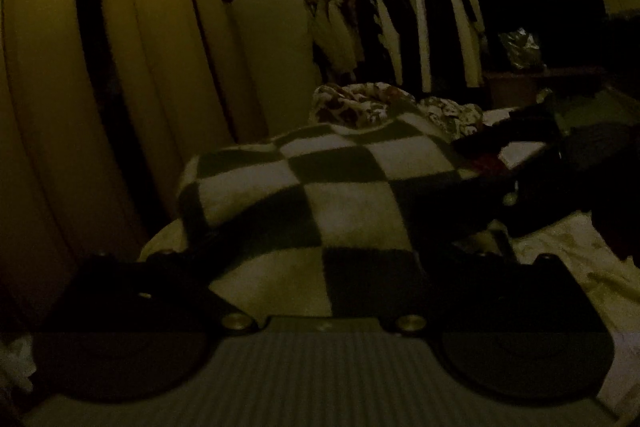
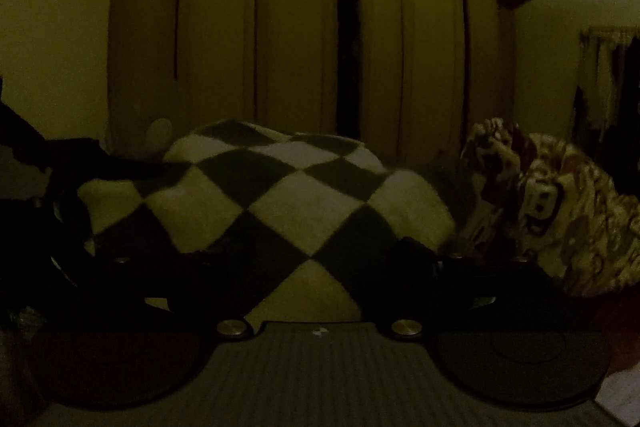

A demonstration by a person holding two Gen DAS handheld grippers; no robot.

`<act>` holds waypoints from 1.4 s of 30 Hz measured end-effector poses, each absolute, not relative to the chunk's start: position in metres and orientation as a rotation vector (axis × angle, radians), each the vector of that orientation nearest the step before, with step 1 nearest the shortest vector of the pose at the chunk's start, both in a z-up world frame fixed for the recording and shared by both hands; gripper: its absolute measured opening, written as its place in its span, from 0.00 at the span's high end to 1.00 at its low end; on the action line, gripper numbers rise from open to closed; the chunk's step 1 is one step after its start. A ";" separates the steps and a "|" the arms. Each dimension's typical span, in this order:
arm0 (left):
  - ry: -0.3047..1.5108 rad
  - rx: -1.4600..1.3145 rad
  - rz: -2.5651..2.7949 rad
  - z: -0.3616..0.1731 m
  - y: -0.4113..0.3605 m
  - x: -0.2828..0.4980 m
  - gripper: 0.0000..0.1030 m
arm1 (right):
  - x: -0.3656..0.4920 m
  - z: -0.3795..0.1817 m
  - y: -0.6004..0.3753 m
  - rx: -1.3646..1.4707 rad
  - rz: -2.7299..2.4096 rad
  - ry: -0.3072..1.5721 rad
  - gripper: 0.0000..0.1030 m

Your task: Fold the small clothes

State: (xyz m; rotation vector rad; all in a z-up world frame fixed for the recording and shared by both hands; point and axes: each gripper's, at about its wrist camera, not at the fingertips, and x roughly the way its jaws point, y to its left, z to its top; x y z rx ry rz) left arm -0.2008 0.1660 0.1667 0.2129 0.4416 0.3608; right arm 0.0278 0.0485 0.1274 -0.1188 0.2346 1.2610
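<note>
checkered knit (image 1: pixel 320 203), patterned cloth (image 2: pixel 560 203) beside

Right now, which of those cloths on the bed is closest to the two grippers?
The black-and-white checked cloth. It lies right between the fingers in both views, while the brown patterned cloth is heaped farther back, beside it.

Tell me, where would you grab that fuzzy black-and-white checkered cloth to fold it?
Probably at its near hem, coming in low from the front. The fuzzy black-and-white checkered cloth lies mounded, its near edge lying between the spread fingers of the right gripper. The left gripper faces a near edge too. Whether either already touches it is too dark to tell.
</note>
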 end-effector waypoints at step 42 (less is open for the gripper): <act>0.705 0.465 0.359 0.202 0.095 -0.243 0.00 | -0.074 0.185 0.039 -0.767 1.200 0.390 0.00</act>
